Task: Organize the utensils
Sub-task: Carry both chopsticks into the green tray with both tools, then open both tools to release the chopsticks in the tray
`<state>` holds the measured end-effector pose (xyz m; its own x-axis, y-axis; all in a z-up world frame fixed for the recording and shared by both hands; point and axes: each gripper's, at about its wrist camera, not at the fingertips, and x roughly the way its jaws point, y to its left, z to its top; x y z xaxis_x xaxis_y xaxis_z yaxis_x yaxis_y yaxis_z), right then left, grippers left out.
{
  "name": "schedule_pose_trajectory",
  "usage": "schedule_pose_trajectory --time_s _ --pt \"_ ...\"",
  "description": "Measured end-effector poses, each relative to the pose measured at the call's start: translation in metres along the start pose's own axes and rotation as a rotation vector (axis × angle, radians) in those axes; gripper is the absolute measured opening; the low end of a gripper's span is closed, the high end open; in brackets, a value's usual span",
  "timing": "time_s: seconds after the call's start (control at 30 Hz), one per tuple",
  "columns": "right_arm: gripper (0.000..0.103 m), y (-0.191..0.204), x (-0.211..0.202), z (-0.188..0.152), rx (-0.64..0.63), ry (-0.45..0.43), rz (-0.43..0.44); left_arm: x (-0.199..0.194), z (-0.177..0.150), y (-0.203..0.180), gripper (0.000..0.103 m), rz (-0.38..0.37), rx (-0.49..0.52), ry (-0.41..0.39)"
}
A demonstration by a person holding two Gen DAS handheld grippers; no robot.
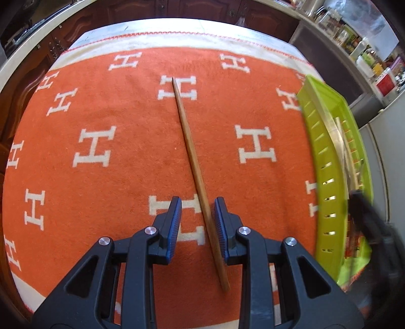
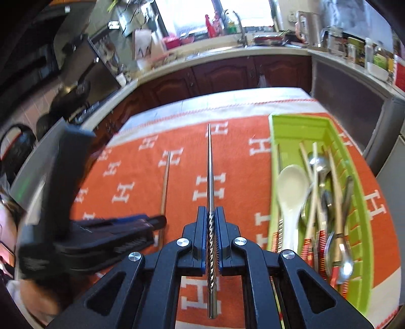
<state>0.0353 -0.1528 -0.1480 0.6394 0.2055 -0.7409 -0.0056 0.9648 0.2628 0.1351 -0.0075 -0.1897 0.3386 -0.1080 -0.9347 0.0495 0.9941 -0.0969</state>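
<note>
Right gripper: clamped on a thin twisted-shaft metal chopstick, beside the lime-green slotted plastic tray.
Left gripper: parted, straddling a tapered wooden chopstick flat on the orange H-patterned blanket.
Risk: the slim metal stick could pivot or slip; the wooden one may roll.

Dark wooden cabinets run beneath a pale countertop, with a bright window behind.

Layout: blanket covers table, tray at its right edge.
Chopstick lies mid-blanket, left of tray; spoons and chopsticks inside tray.
</note>
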Motion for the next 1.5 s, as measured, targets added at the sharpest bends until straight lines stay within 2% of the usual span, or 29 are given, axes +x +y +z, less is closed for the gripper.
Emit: schedule_pose_trajectory --time_s 0.03,0.1,0.2,0.33,0.5,0.63,0.77,1.0,1.13,1.23,1.33,1.4,1.47,1.5 --pt "0.005 -0.003 -0.004 0.002 0.009 -0.009 0.001 0.002 0.0 -0.003 0.013 0.018 0.008 -0.001" --pt "0.005 -0.011 -0.015 0.005 0.025 -0.031 -0.006 0.003 0.0 -0.008 0.006 0.038 0.018 -0.005" --pt "0.005 -0.025 -0.029 0.006 0.049 -0.06 -0.024 0.003 0.001 -0.008 0.004 0.03 0.002 -0.002" --pt "0.005 -0.046 -0.047 0.004 0.086 -0.091 -0.059 -0.008 0.0 -0.006 0.004 -0.023 -0.033 -0.01" --pt "0.005 -0.074 -0.062 0.0 0.133 -0.116 -0.109 -0.042 0.003 -0.019 0.004 -0.079 -0.029 -0.064" --pt "0.005 -0.095 -0.063 -0.007 0.173 -0.113 -0.142 -0.07 0.012 -0.041 0.004 -0.156 -0.007 -0.093" --pt "0.005 -0.109 -0.054 -0.011 0.216 -0.09 -0.16 -0.085 0.016 -0.078 0.004 -0.217 0.062 -0.094" --pt "0.006 -0.134 -0.044 -0.015 0.288 -0.053 -0.164 -0.08 0.007 -0.14 0.004 -0.282 0.166 -0.026" --pt "0.006 -0.141 -0.038 -0.015 0.302 -0.031 -0.136 -0.067 0.005 -0.155 0.004 -0.288 0.181 0.013" --pt "0.007 -0.142 -0.038 -0.015 0.301 -0.035 -0.146 -0.061 0.005 -0.159 0.004 -0.278 0.203 0.028" --pt "0.013 -0.141 -0.037 -0.014 0.295 -0.031 -0.146 -0.058 0.001 -0.16 0.004 -0.257 0.222 0.033" --pt "0.022 -0.14 -0.039 -0.015 0.292 -0.035 -0.15 -0.055 0.001 -0.157 0.006 -0.25 0.219 0.041" --pt "0.022 -0.139 -0.038 -0.015 0.289 -0.033 -0.147 -0.055 0.0 -0.154 0.014 -0.24 0.219 0.037" --pt "0.022 -0.138 -0.039 -0.016 0.287 -0.032 -0.145 -0.056 -0.001 -0.152 0.024 -0.231 0.219 0.03"
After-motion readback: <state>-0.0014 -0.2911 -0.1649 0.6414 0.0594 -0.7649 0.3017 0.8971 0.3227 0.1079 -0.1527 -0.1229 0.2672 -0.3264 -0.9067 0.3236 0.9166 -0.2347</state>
